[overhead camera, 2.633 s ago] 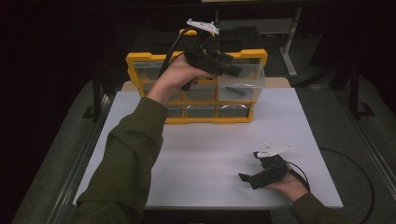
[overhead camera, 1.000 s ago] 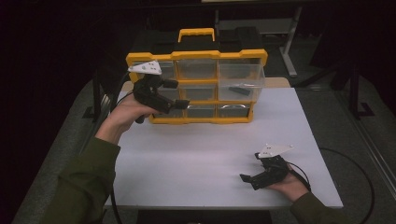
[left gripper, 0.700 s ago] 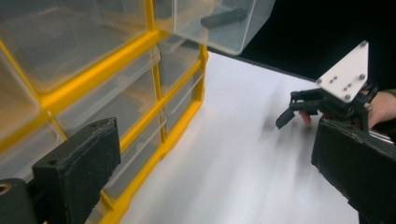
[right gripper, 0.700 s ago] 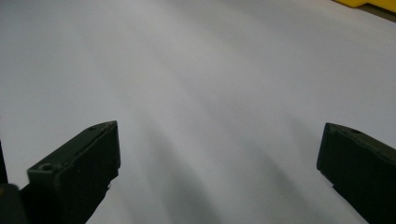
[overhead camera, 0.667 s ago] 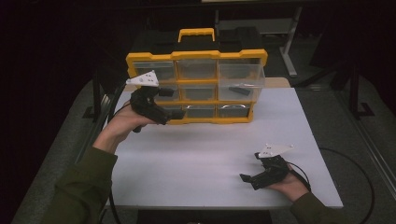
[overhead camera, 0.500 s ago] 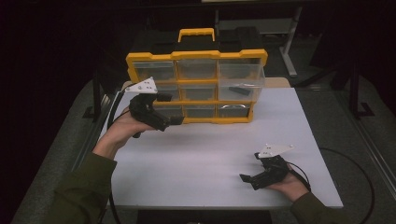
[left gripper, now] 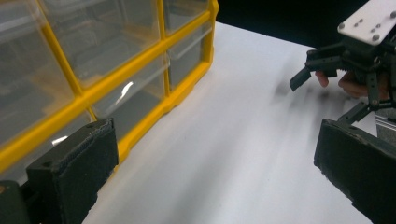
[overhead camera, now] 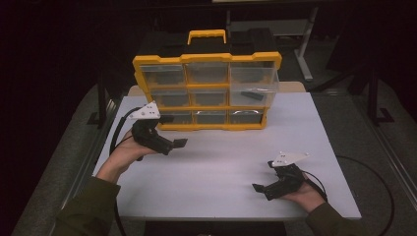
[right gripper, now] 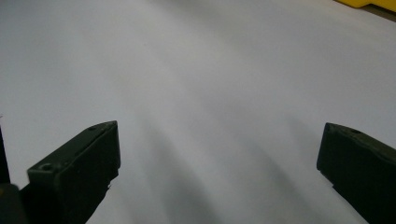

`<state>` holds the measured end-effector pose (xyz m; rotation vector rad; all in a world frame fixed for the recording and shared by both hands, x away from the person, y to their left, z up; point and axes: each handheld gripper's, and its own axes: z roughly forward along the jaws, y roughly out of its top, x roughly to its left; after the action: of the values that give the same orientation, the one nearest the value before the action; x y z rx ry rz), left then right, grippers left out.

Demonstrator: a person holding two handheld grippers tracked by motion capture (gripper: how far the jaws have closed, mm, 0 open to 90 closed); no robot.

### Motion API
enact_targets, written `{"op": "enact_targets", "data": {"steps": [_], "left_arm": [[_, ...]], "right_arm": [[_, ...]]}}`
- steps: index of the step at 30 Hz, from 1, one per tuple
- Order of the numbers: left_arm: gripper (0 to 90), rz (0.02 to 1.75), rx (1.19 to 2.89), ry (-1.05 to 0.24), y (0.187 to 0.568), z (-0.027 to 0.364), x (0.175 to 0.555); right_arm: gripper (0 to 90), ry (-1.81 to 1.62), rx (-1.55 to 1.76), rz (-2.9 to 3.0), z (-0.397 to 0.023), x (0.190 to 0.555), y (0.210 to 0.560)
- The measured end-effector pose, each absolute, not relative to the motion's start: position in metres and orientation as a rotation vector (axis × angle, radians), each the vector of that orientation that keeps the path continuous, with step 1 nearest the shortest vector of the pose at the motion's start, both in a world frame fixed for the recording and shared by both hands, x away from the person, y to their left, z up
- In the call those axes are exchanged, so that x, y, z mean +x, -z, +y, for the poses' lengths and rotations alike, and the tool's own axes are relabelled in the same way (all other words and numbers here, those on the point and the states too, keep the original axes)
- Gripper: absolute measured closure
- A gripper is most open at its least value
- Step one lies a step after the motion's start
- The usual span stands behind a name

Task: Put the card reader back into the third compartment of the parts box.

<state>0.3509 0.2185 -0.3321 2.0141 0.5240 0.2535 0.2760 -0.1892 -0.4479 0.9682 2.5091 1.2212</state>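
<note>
A yellow organizer (overhead camera: pixel 206 59) with clear drawers and a top handle stands at the back of the white table (overhead camera: pixel 221 162). A small dark item (overhead camera: pixel 255 93) lies in its middle right drawer. My left gripper (overhead camera: pixel 172 146) hovers low over the table in front of the organizer's bottom left drawer, open and empty. In the left gripper view its jaws (left gripper: pixel 215 158) stand wide apart, with the organizer's drawers (left gripper: pixel 93 70) to their left. My right gripper (overhead camera: pixel 263 177) rests near the table's front right, open and empty, and in the right gripper view (right gripper: pixel 219 163) its jaws frame bare table.
The left gripper view catches the right gripper (left gripper: pixel 345 60) and a hand farther off. Black cables trail from both grippers. Dark floor and metal frame legs (overhead camera: pixel 307 44) surround the table. Open white surface lies between the two grippers.
My left gripper has come down from the organizer's upper right drawers, across to the left, and now sits low in front of the bottom left drawer. The right gripper has not moved.
</note>
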Motion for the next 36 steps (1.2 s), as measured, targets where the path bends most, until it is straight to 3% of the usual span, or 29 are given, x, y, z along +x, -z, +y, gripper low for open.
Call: {"op": "enact_targets", "data": {"steps": [36], "left_arm": [[0.0,0.646,2.027,-0.28,0.416,0.261,0.311]], "right_arm": [[0.0,-1.222,0.971,2.509,-0.189,0.275,0.448]]}}
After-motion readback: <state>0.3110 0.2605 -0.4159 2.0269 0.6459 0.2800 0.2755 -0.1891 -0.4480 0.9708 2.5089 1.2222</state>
